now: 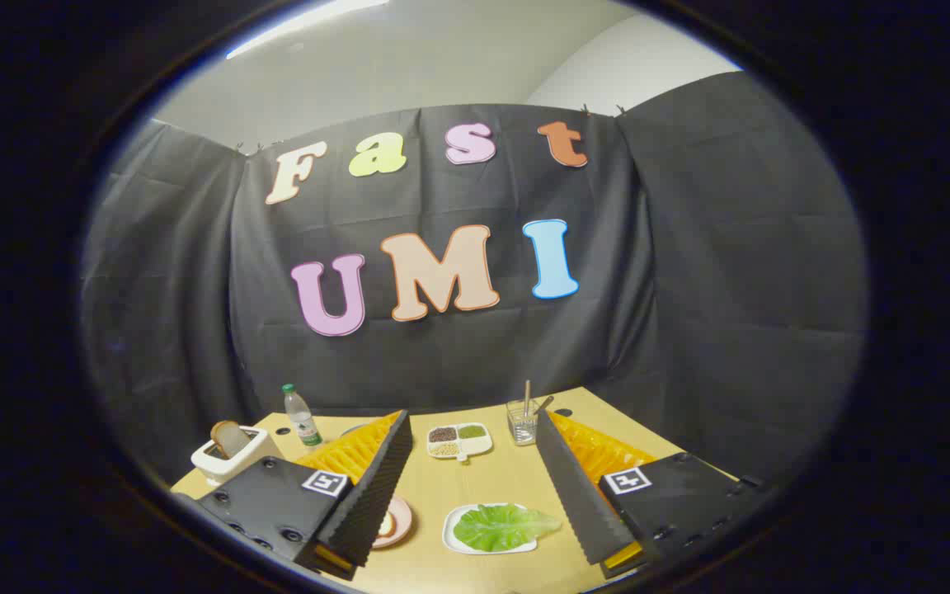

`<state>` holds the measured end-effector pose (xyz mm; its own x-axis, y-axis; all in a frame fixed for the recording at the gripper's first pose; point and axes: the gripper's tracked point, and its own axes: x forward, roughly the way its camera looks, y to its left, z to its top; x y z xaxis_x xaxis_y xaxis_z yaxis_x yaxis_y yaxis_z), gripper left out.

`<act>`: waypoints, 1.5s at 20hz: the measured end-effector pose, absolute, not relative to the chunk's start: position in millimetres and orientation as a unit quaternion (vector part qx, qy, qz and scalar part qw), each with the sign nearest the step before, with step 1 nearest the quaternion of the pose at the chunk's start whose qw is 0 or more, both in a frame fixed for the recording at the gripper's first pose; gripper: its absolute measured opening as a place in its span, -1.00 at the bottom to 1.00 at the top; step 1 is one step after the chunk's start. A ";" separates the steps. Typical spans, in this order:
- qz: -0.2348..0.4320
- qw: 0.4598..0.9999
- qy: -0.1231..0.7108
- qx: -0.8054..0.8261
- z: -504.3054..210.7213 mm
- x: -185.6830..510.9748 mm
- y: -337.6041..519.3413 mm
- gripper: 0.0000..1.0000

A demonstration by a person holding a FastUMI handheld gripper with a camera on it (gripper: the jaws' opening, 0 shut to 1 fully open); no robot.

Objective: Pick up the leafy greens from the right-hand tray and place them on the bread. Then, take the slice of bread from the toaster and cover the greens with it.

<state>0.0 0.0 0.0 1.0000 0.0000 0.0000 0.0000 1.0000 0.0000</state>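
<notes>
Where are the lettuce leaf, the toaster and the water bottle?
Lettuce leaf (501,526): gripper view, middle of the leaf, between the open fingers.
Toaster (232,462): gripper view, its white side wall.
Water bottle (303,419): gripper view, its labelled body.

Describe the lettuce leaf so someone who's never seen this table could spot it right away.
On the wooden table, look between the open gripper fingers, near their base. A white tray there holds the leaf. It is the flat, bright green thing, unlike the pink plate beside it.
</notes>
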 end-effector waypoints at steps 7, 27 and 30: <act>0.003 1.000 0.013 -0.011 -6.8 4.5 -6.5 0.93; 0.069 0.977 0.196 -0.039 -116.9 58.0 -51.5 0.93; 0.081 0.961 0.262 -0.030 -163.2 71.3 -67.9 0.94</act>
